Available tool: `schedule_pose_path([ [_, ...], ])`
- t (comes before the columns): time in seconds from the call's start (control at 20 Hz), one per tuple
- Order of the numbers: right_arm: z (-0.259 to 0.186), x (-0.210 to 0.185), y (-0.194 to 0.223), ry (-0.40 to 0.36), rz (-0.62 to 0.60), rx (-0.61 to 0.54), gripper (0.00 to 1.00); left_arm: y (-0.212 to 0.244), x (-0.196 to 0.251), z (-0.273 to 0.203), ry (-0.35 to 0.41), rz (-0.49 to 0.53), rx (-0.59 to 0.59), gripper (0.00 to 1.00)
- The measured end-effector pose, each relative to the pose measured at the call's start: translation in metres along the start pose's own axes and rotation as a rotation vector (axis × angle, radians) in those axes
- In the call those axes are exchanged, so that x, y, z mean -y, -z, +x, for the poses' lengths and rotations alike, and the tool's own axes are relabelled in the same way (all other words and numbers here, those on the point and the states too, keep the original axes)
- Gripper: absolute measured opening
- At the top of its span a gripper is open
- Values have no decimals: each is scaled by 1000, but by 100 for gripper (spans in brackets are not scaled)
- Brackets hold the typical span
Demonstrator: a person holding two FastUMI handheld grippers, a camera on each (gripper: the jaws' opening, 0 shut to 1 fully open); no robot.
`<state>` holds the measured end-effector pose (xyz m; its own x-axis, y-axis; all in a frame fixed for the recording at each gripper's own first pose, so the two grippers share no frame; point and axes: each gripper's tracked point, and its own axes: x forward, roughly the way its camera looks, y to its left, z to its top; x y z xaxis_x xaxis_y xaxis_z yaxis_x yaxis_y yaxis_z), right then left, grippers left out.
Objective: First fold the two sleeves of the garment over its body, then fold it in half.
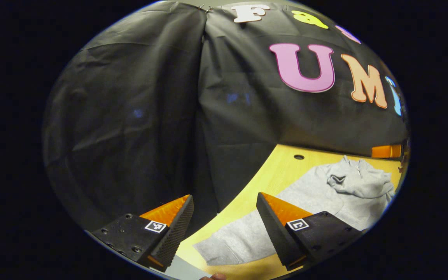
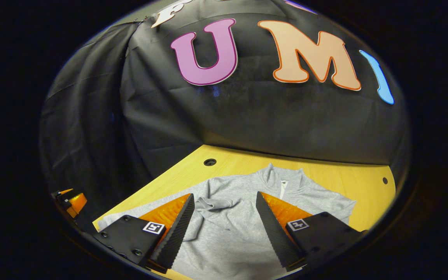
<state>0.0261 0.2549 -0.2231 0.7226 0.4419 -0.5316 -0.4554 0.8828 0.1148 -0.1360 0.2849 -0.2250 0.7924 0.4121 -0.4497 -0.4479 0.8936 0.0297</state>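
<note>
Garment (image 2: pixel 231 237): grey sweatshirt-type thing, lying flat on the yellow wooden table (image 2: pixel 348 175), collar (image 2: pixel 282 179) pointing toward the back wall, front facing up.

Collar: standing up a bit, short zip or placket opening at the neck, can't tell which.

Sleeve on the left of the right gripper view (image 2: pixel 208 204): already lying across the chest, cuff end bunching up in a little crumple just beside the left finger there.

Other sleeve: shoulder edge (image 2: pixel 340 206) showing near the right finger, rest hiding behind the gripper, so can't tell how it's lying.

Right gripper (image 2: pixel 224 221): hovering low over the garment's chest, jaws spreading wide, gripping nothing, grey cloth showing in the gap.

Left gripper (image 1: pixel 224 225): hanging off the table's left edge, fingers wide apart too, holding nothing, pointing mostly at the black cloth wall (image 1: pixel 138 116).

Same garment from the left gripper view (image 1: pixel 317 198): stretching off to the right, hem end (image 1: pixel 224 245) sitting near the table edge between the two fingers, collar bunch farther away.

Other gripper (image 2: pixel 70 202): orange-and-black bit peeking in at the far left of the right gripper view, well apart from the garment.

Table: round holes (image 2: pixel 210 161) near the back corners, bare wood around the garment.
</note>
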Motion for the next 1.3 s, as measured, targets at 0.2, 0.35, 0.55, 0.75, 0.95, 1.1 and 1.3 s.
schedule_pose_path([
  [0.2,-17,21,-7,29,-14,19,98,39,3,5,3,-13,-88,96],
  [0.35,-29,34,-9,49,-13,27,98,71,1,10,0,-21,-153,96],
  [0.55,-44,51,-9,80,-20,33,99,100,-1,14,-13,-9,-220,96],
  [0.75,-54,61,-5,89,-10,30,98,123,0,15,-16,-24,-276,97],
  [0.95,-61,67,-7,96,-15,37,98,142,6,13,-8,-55,-335,96],
  [1.1,-64,71,-7,100,-15,36,98,145,8,15,-15,-69,-343,98],
  [1.3,-69,73,-5,89,6,40,99,142,15,14,8,-52,-362,92],
])
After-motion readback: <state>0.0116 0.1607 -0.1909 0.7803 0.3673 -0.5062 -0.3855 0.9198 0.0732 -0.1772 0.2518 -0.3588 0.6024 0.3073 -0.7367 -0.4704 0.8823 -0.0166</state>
